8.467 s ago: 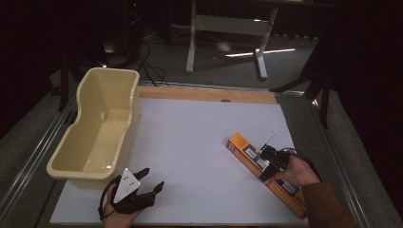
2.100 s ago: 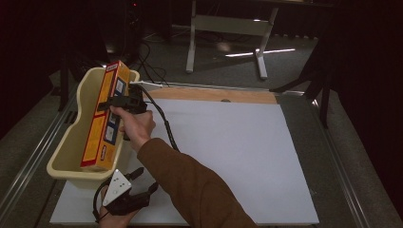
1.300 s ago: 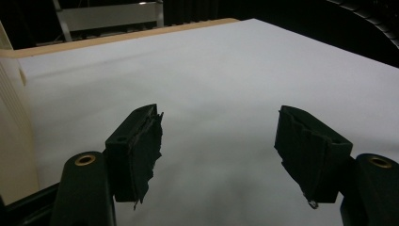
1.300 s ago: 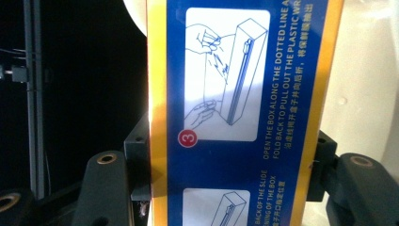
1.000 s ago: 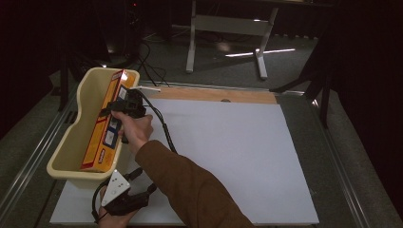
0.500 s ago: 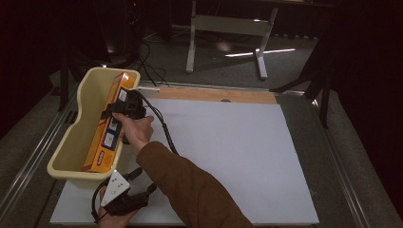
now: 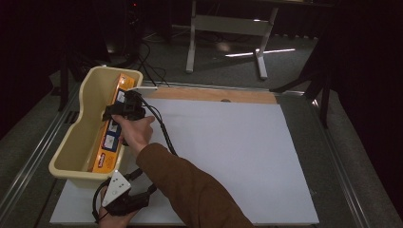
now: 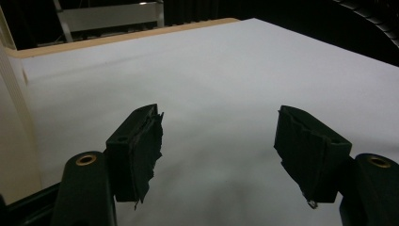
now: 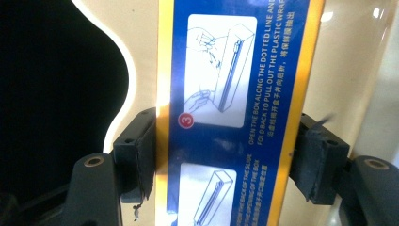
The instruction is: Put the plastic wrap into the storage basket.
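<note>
The bench (image 7: 228,142) is covered by a white sheet, with a strip of bare wood along its far edge. On its left side stands a cream plastic tub (image 7: 78,142), long and deep, reaching from the near left corner toward the far edge.

Inside the tub lies a long orange and blue box (image 7: 111,128), resting lengthwise against the wall on the bench side, its far end near the tub's far rim.

The right gripper (image 7: 124,110) reaches across from a brown sleeve and sits over the tub at the middle of the box. In the right gripper view its fingers (image 9: 141,155) stand on either side of the box, and they have just been opening. The left finger is at the box's yellow edge and the right finger is just beside the other edge; the pads look barely clear of it, so the grip is loosened rather than pressing.

The left gripper (image 7: 119,199) rests low at the near edge of the bench, just in front of the tub. Its fingers (image 8: 136,150) are spread wide with nothing between them, above the white sheet.

The box face carries numbered line drawings, a red circle marked 3, and the words "OPEN THE BOX ALONG THE DOTTED LINE" and "FOLD BACK TO PULL OUT THE PLASTIC WRAP", with Chinese text beneath.
</note>
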Tool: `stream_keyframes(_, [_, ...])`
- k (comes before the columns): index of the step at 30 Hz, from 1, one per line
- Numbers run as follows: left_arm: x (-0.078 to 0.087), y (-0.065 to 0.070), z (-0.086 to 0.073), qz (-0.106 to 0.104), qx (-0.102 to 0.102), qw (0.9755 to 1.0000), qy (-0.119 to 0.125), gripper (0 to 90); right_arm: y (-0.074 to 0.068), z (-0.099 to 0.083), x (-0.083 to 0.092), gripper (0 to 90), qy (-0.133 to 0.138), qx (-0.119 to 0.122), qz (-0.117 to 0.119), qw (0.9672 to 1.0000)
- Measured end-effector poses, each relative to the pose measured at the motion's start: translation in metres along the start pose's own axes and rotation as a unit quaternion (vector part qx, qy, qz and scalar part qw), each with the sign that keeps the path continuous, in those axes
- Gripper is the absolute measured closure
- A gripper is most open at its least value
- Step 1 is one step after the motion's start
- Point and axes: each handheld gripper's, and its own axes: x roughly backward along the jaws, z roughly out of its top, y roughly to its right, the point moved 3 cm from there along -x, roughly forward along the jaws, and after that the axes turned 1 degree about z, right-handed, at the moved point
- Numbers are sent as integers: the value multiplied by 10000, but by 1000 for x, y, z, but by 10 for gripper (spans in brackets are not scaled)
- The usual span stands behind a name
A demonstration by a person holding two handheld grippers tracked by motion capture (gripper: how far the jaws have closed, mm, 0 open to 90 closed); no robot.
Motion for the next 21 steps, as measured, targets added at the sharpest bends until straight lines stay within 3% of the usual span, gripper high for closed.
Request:
stream_keyframes(3, [0,0,0,19,15,10000,9,316,0,0,2,318,35,1,25,10000])
stream_keyframes(7, [1,-2,0,35,51,10000,30,316,-7,2,9,289,100,-31,337,9994])
stream_keyframes(14, [0,-1,1,30,27,10000,17,316,0,4,18,329,68,279,335,9990])
stream_keyframes(15, [-1,-1,1,27,19,10000,14,316,3,4,22,331,84,471,424,9980])
stream_keyframes(17, [-1,-2,1,30,10,10000,6,316,5,3,28,332,155,765,346,9963])
stream_keyframes(18, [-1,-2,1,30,10,10000,6,316,5,3,28,332,155,765,346,9963])
stream_keyframes(19, [-2,-1,1,35,-2,10000,7,316,6,2,36,332,248,1068,377,9933])
stream_keyframes(20, [-2,-1,1,35,-2,10000,7,316,6,2,36,332,248,1068,377,9933])
stream_keyframes(21, [-2,-1,1,38,-20,10000,7,316,9,-2,45,323,330,1445,445,9880])
